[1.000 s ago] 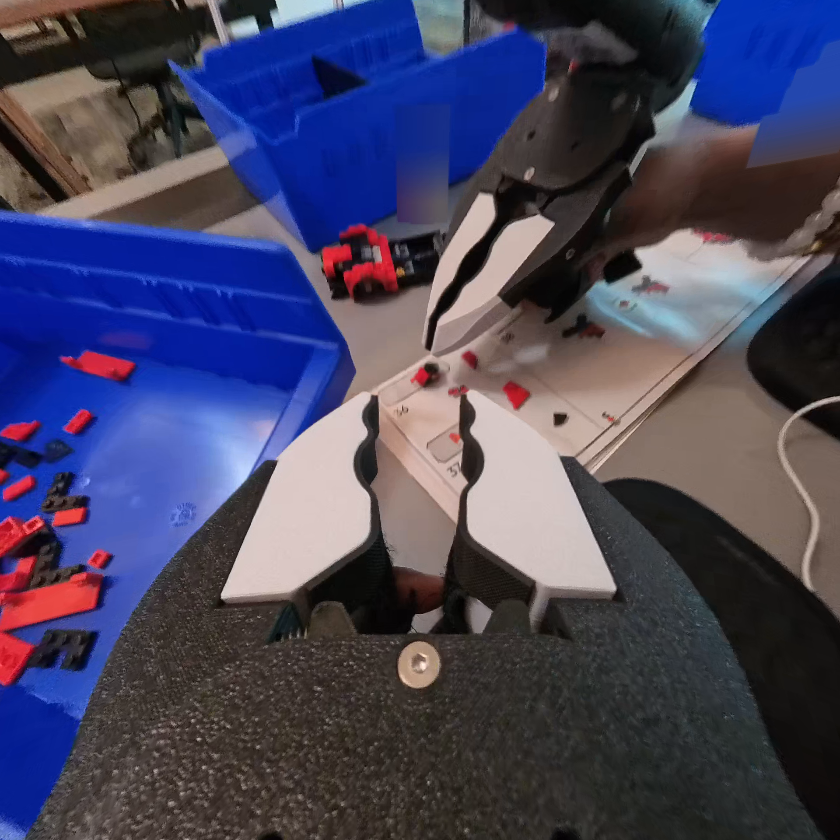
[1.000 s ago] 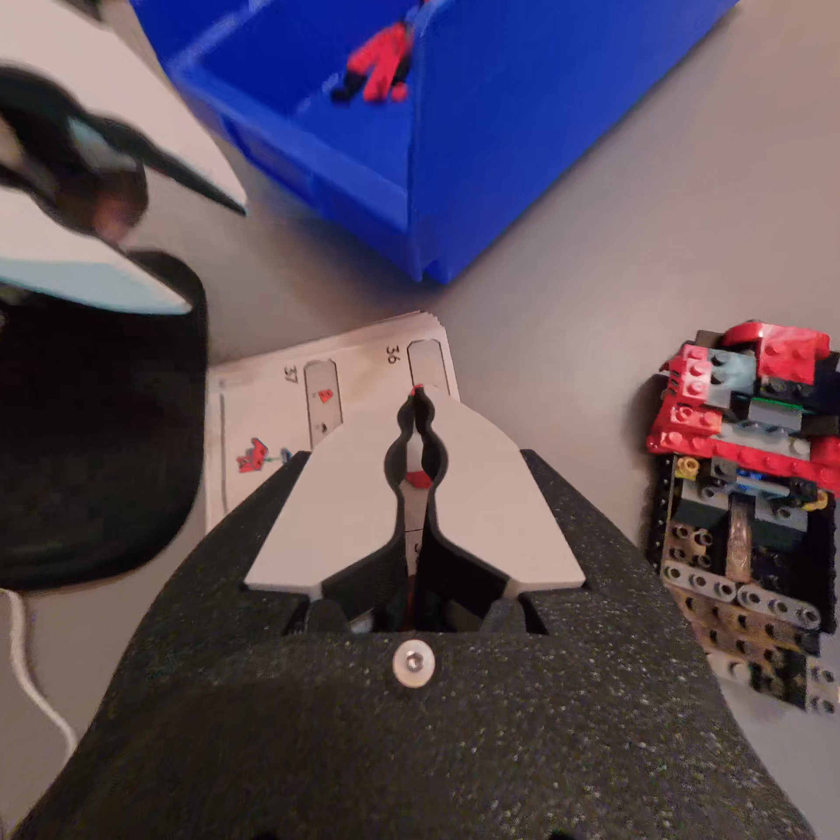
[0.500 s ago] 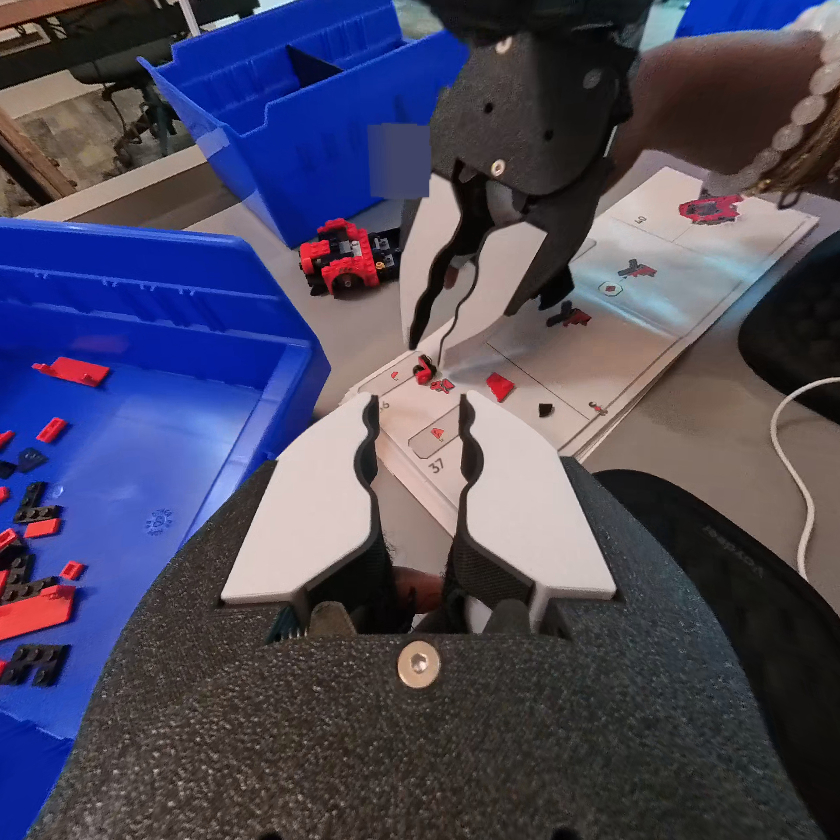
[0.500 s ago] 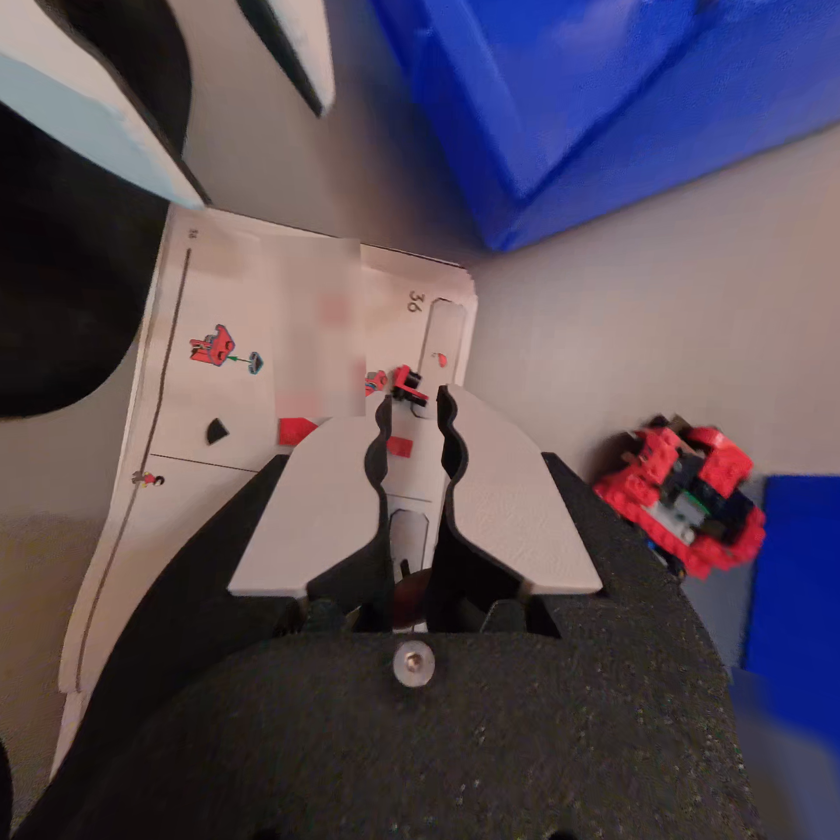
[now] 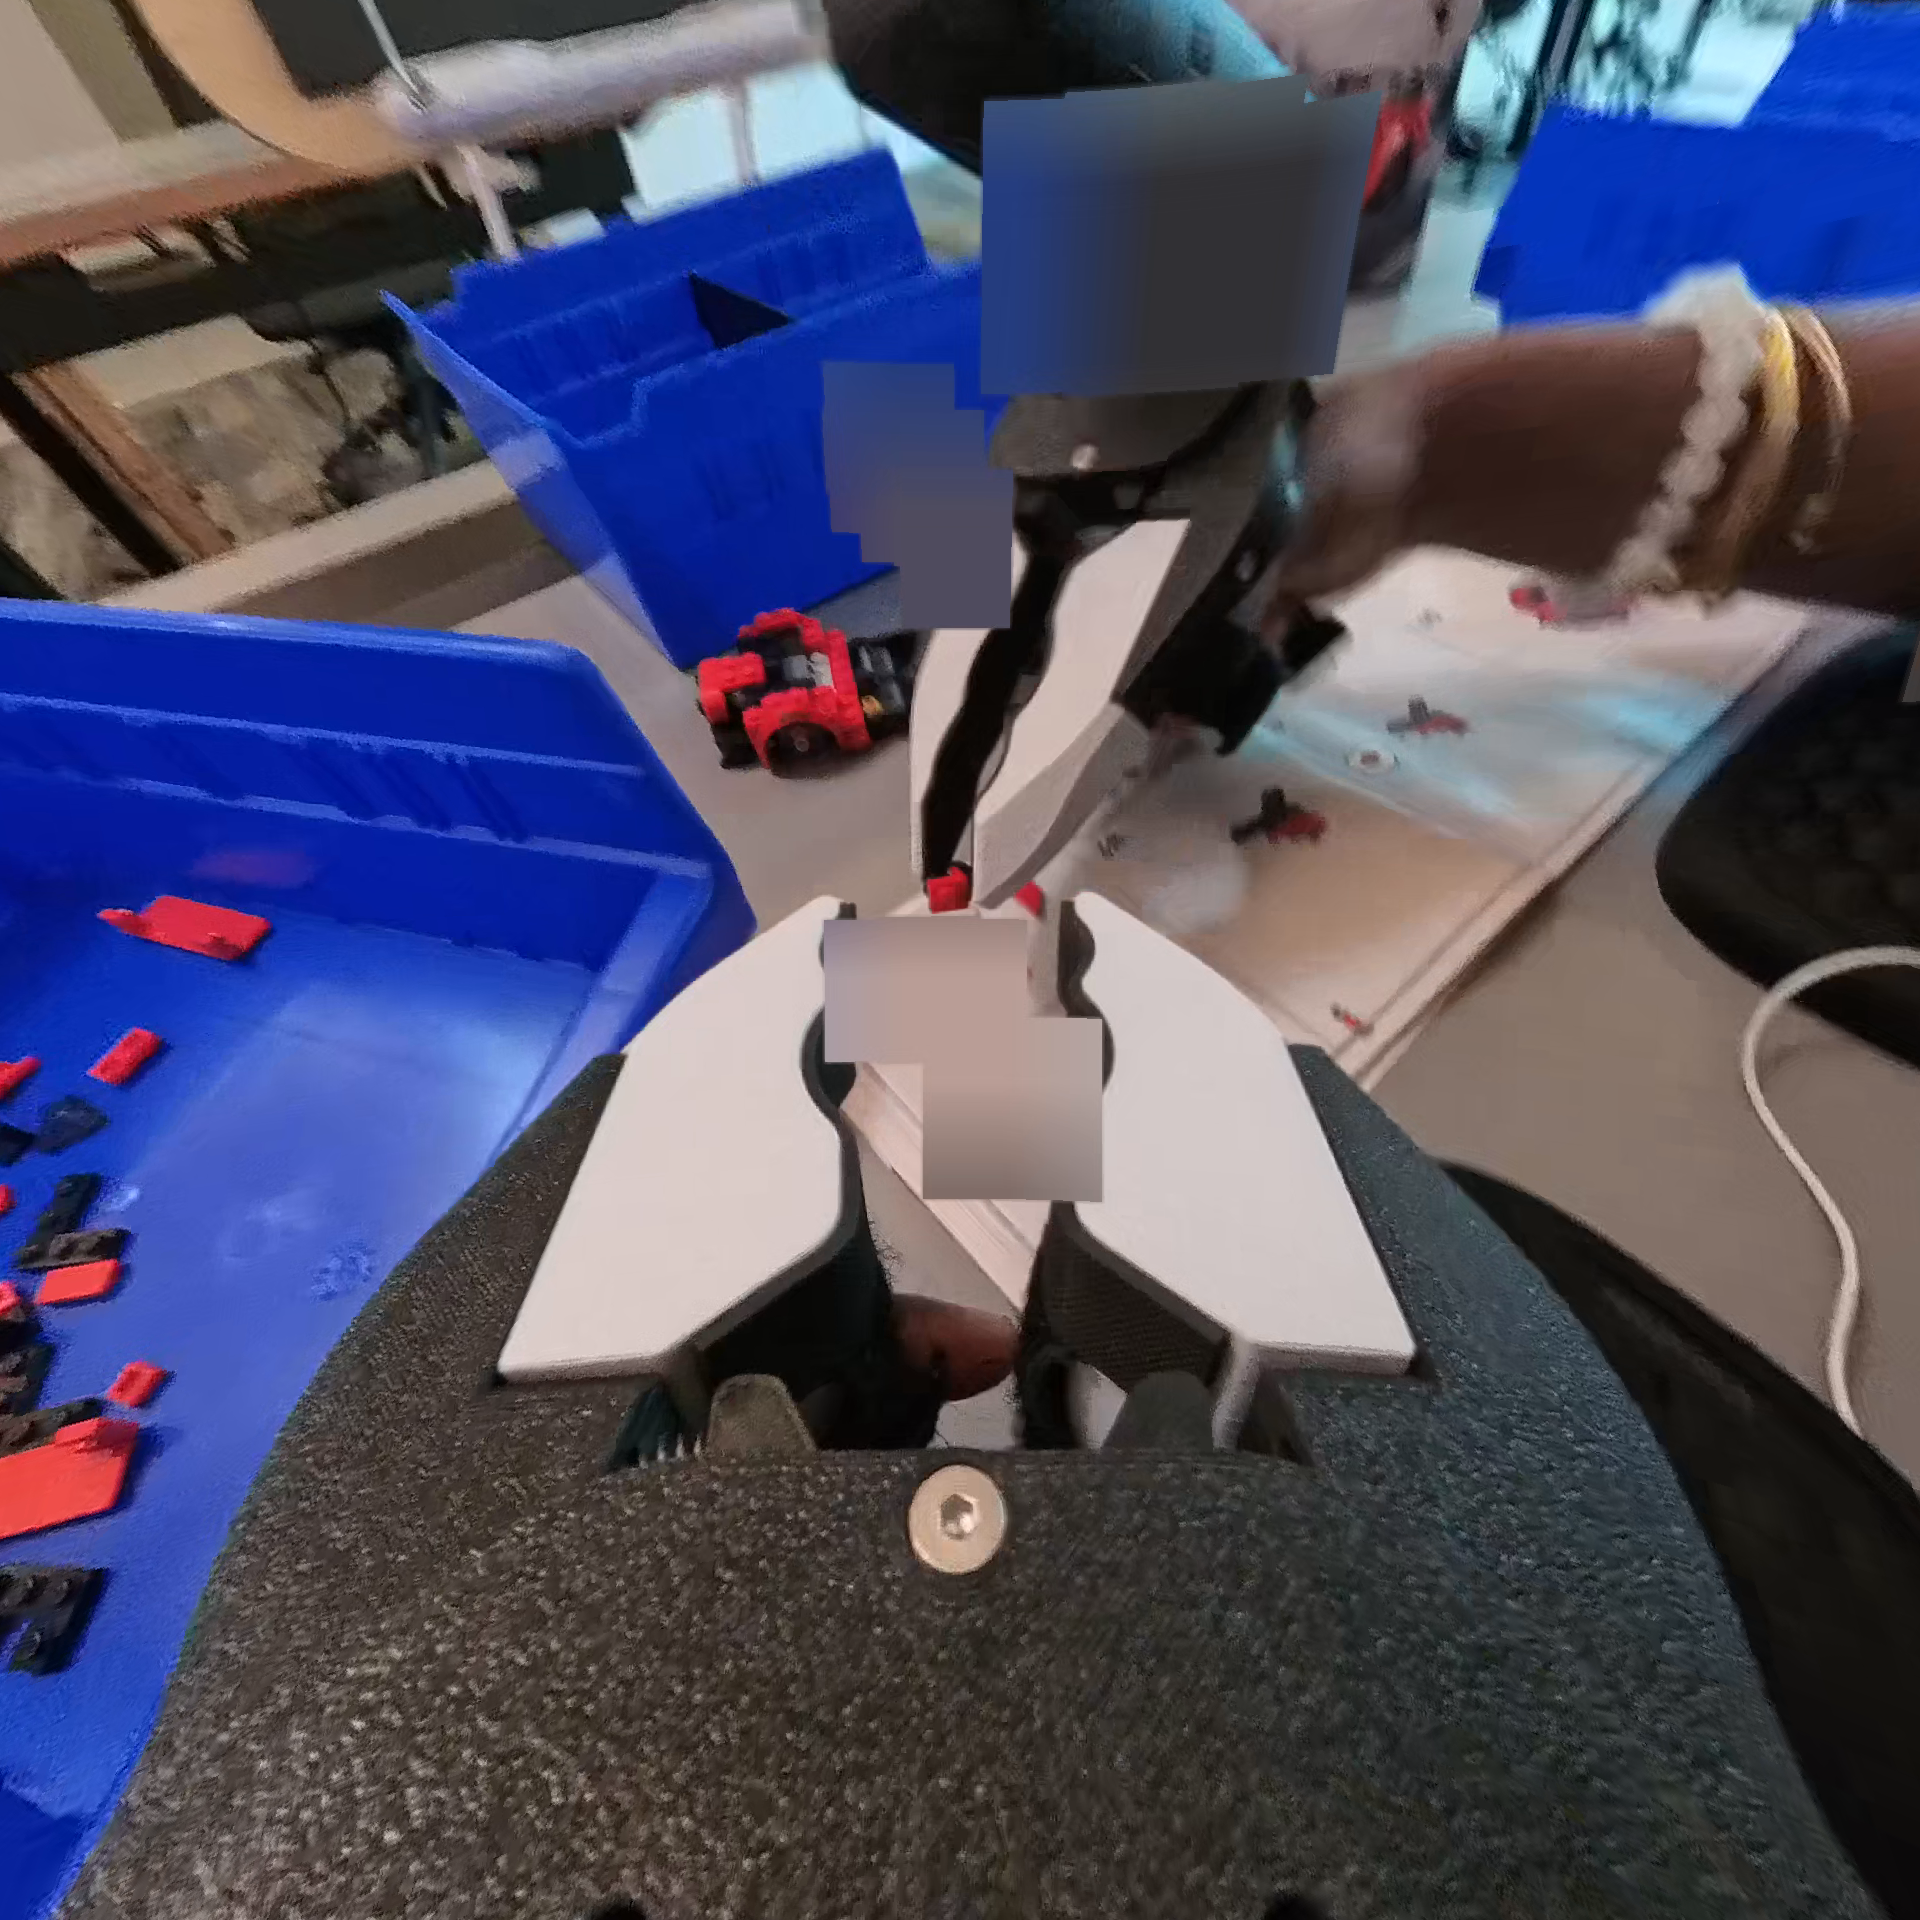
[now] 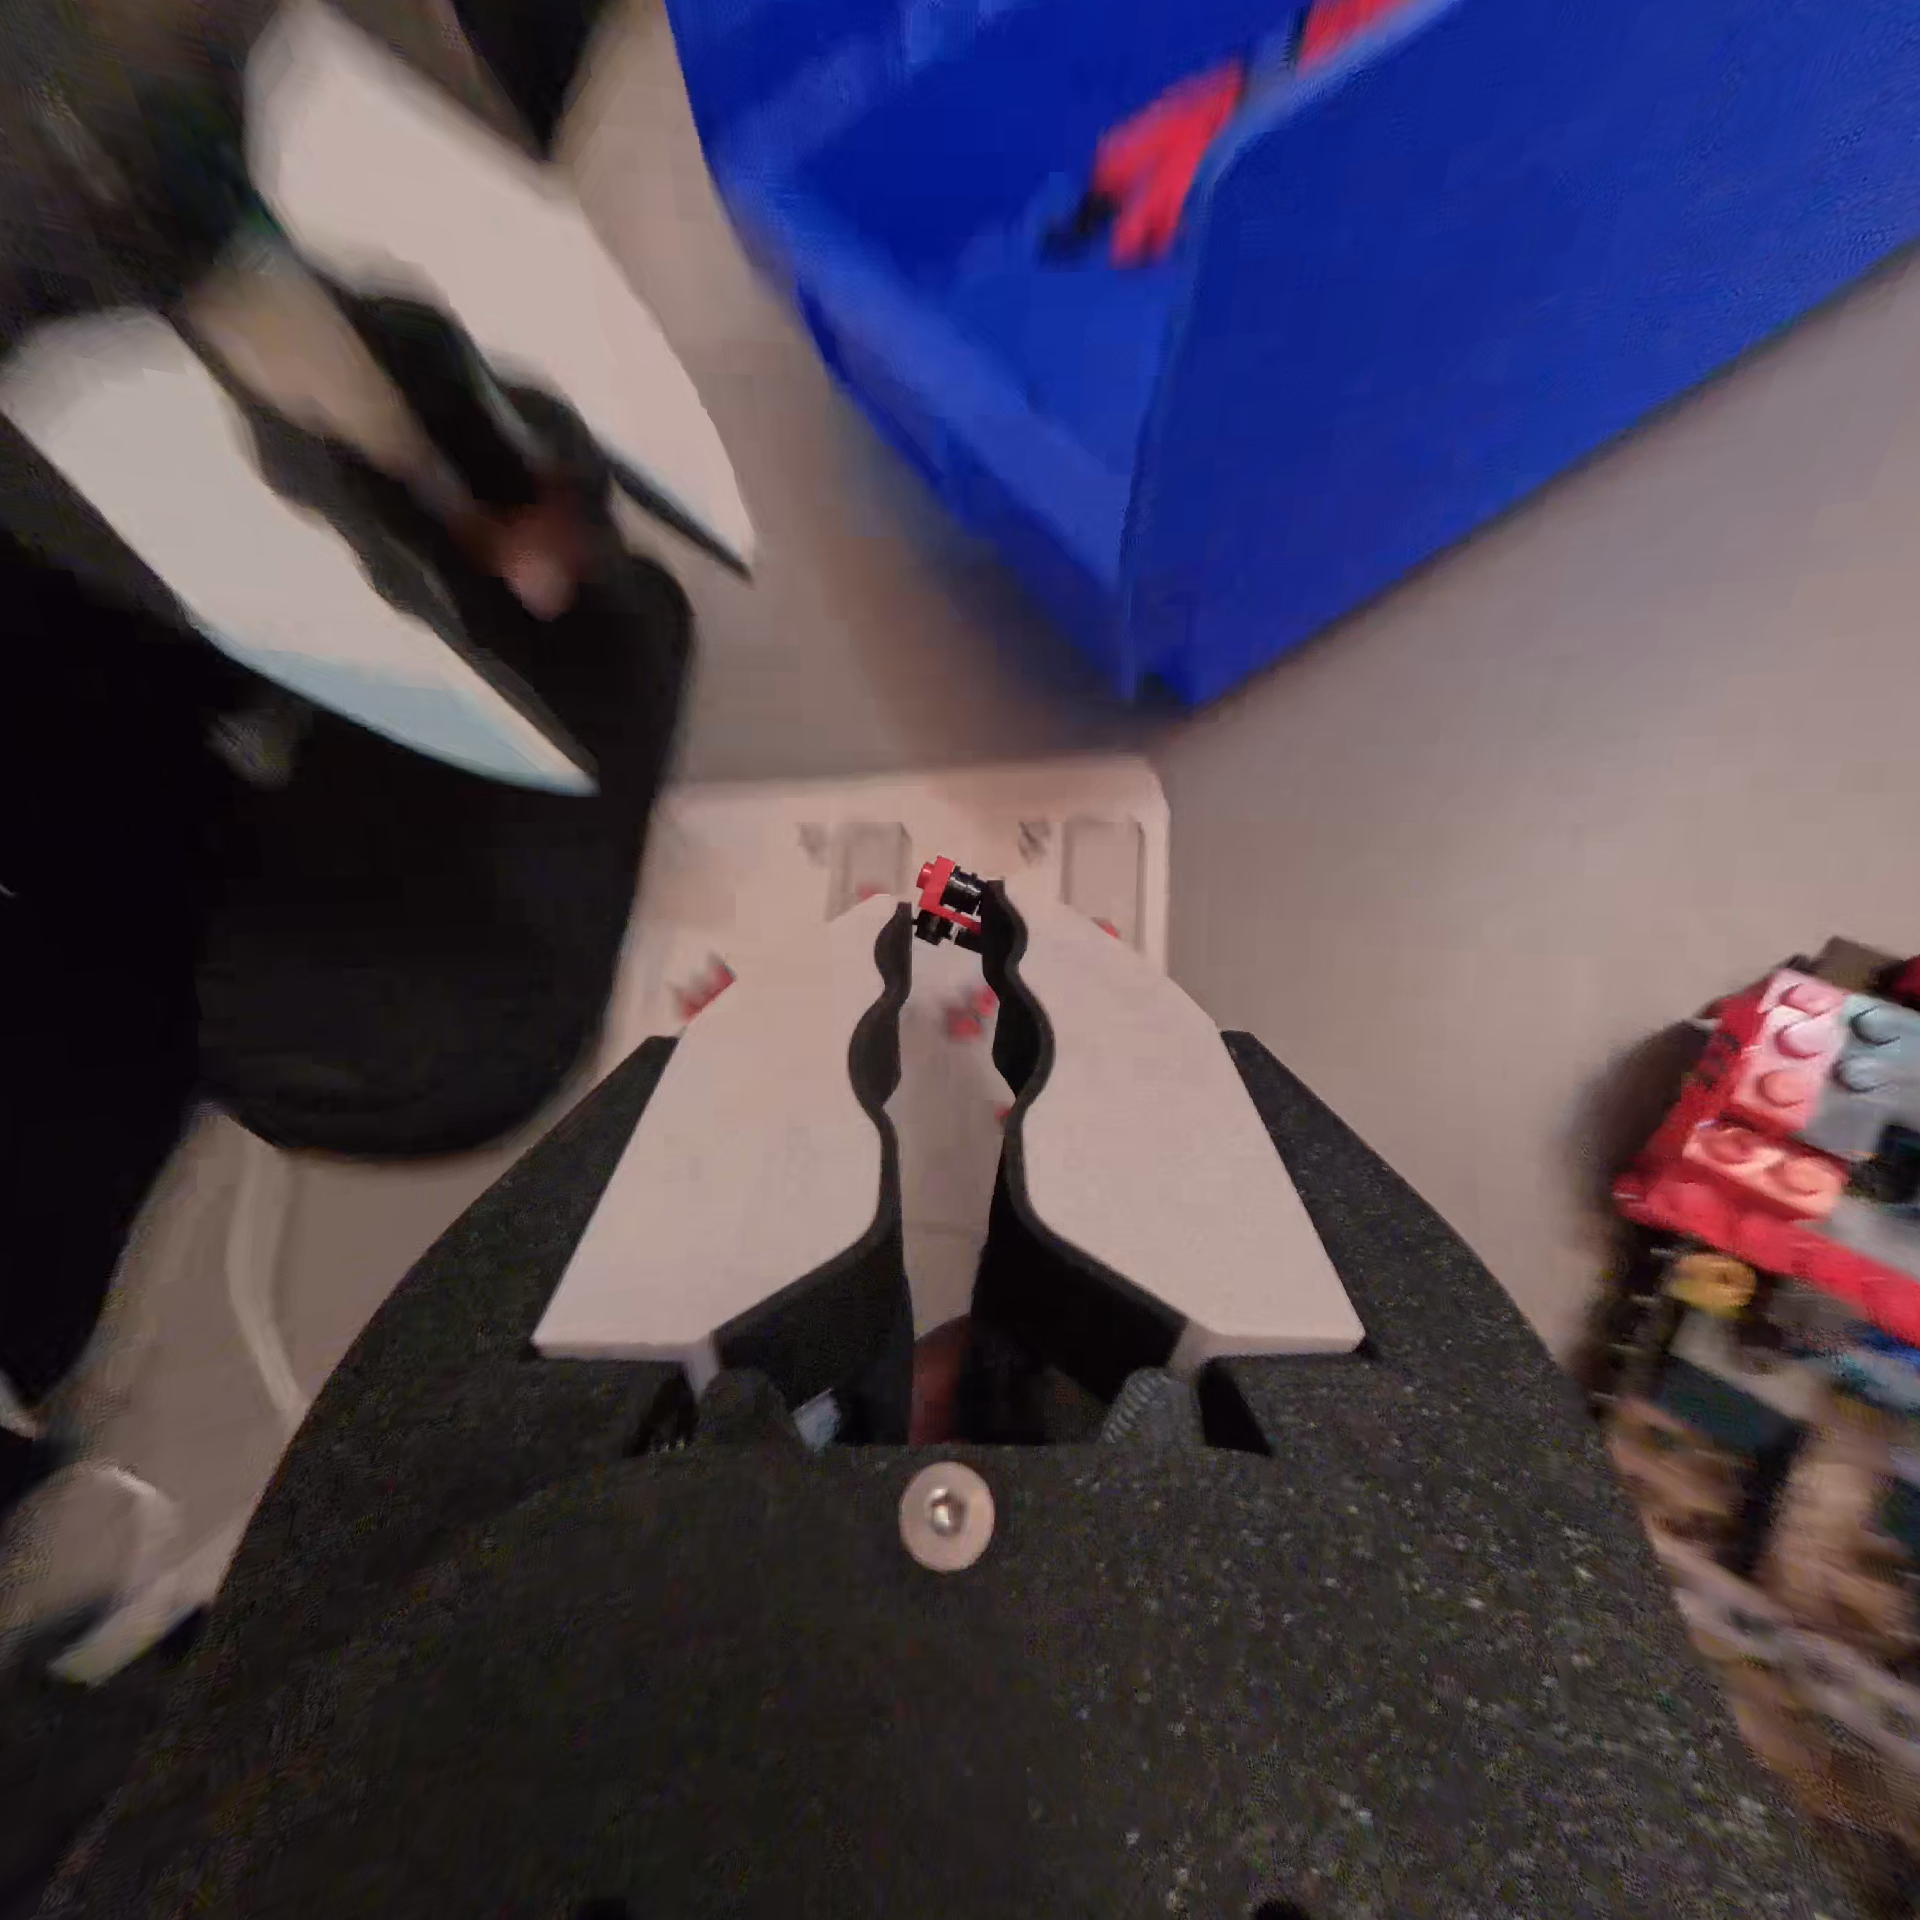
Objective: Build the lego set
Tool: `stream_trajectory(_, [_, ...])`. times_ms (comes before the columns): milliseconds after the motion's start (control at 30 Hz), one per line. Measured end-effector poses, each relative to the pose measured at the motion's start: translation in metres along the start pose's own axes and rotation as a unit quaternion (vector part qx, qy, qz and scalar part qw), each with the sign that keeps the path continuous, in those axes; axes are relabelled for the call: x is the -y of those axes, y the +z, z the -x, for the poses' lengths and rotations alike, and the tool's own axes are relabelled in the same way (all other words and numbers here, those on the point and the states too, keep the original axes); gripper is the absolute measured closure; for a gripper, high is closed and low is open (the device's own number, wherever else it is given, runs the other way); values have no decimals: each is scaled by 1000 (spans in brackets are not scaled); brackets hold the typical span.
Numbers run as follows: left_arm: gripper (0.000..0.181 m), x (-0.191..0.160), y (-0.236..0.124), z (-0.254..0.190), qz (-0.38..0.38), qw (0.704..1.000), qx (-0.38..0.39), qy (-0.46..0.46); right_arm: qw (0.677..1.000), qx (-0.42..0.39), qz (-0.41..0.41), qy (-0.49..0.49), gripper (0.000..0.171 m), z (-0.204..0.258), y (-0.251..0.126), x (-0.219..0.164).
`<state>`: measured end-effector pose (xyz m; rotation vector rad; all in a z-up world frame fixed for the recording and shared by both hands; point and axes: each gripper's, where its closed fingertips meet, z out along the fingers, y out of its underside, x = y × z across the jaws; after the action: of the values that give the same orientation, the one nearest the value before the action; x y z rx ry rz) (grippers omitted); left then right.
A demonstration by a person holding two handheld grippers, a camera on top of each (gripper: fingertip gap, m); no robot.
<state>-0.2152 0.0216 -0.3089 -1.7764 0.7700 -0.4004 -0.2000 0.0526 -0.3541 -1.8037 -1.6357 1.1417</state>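
My right gripper (image 6: 945, 906) is shut on a small red-and-black lego piece (image 6: 943, 902) at its fingertips, just above the instruction booklet (image 6: 769, 831). In the left wrist view the same piece (image 5: 948, 890) hangs from the right gripper (image 5: 951, 883) directly in front of my left gripper (image 5: 961, 912), which is open and empty. The partly built red car (image 5: 795, 691) stands on the table behind them. It also shows at the right edge of the right wrist view (image 6: 1787, 1143), blurred.
A blue bin (image 5: 312, 665) with several loose red and black pieces sits at the left. Another blue bin (image 5: 727, 416) stands behind the car. A black pad (image 5: 1787, 831) and a white cable (image 5: 1808, 1143) lie at the right. A person's arm (image 5: 1558, 457) crosses above the booklet (image 5: 1455, 727).
My right gripper opened over the small red-and-black piece on the booklet, then shut on it and lifted it a little. My left gripper stayed open.
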Motion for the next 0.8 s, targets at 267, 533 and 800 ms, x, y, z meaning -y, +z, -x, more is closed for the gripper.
stream_trajectory(267, [145,63,-3,-3,-156,973,98,141,803,283,-350,391,159,50,-61,76])
stream_trajectory(533, [154,62,7,-26,-152,976,21,156,785,314,-331,418,158,68,-58,64])
stream_trajectory(800, [166,57,1,-28,-152,980,-26,124,797,317,-307,412,158,74,-55,61])
